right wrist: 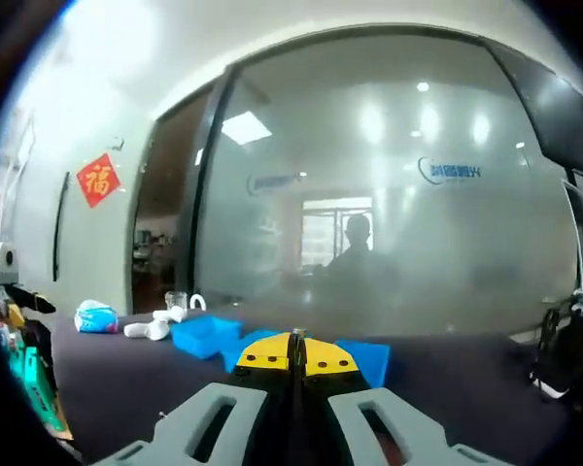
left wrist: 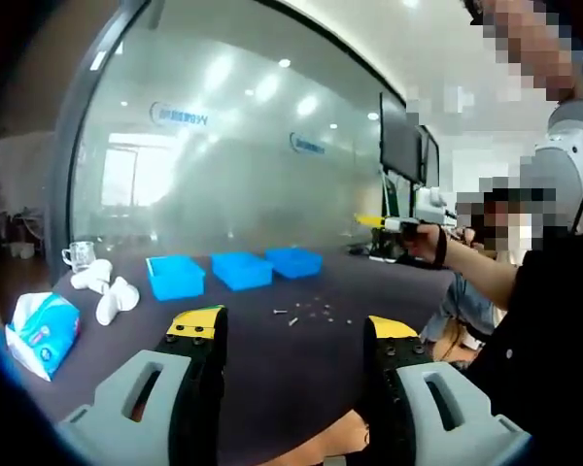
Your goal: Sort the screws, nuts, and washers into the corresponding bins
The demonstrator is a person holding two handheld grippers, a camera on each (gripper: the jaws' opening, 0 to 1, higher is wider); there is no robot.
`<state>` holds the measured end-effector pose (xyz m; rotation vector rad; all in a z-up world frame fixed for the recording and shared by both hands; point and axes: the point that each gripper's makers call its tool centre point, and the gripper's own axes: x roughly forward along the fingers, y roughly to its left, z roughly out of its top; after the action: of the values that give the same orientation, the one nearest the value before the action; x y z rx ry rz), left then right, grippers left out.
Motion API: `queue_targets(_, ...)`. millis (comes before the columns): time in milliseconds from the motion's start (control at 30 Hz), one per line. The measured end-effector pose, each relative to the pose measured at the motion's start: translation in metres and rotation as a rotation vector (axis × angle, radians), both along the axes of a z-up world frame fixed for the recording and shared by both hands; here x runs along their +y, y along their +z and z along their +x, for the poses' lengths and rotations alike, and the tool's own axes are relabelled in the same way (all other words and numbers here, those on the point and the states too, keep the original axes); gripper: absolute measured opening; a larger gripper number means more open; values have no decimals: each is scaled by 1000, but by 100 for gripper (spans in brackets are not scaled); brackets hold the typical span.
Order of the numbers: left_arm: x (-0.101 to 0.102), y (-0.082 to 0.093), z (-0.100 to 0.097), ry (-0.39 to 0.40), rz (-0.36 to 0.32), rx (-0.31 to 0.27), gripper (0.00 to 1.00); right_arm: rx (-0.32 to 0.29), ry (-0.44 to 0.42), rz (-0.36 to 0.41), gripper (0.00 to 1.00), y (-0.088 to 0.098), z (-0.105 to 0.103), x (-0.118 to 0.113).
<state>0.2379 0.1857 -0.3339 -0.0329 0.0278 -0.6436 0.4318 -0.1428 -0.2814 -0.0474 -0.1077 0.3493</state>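
The left gripper [left wrist: 293, 335] hangs above the dark table [left wrist: 272, 369] with its yellow-tipped jaws spread wide and holding nothing, while the right gripper [right wrist: 297, 355] has its jaws pressed together, also empty. Beyond the left gripper a scatter of small screws, nuts and washers [left wrist: 311, 313] lies loose on the tabletop, just short of three blue bins [left wrist: 235, 269] lined up at the far edge before a frosted glass wall [left wrist: 243, 155]. A tissue pack [left wrist: 42, 331] and white cups [left wrist: 105, 287] sit to the left.
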Motion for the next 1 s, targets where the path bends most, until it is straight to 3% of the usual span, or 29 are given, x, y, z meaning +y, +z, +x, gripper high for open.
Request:
queue_targets(167,2,-2,-2,8,3,1,54,33,-9,-31,0,-5,45,7)
queue_targets(400,14,0,-6,36,4,-6,55,71,-7,-75,0,-5,93,17)
queue_targets(467,18,0,-6,49,2,-5,55,85,-16,-93,0,-4,116,15)
queue_targets(700,26,-5,-8,70,-6,9,55,172,-32,-58,0,-14,152,10)
queue_targets(800,29,-10,-8,79,-10,20,55,199,-51,-94,0,-21,165,6)
queue_targets(1000,29,-8,-7,88,-25,19,55,210,-47,-117,0,-24,183,8)
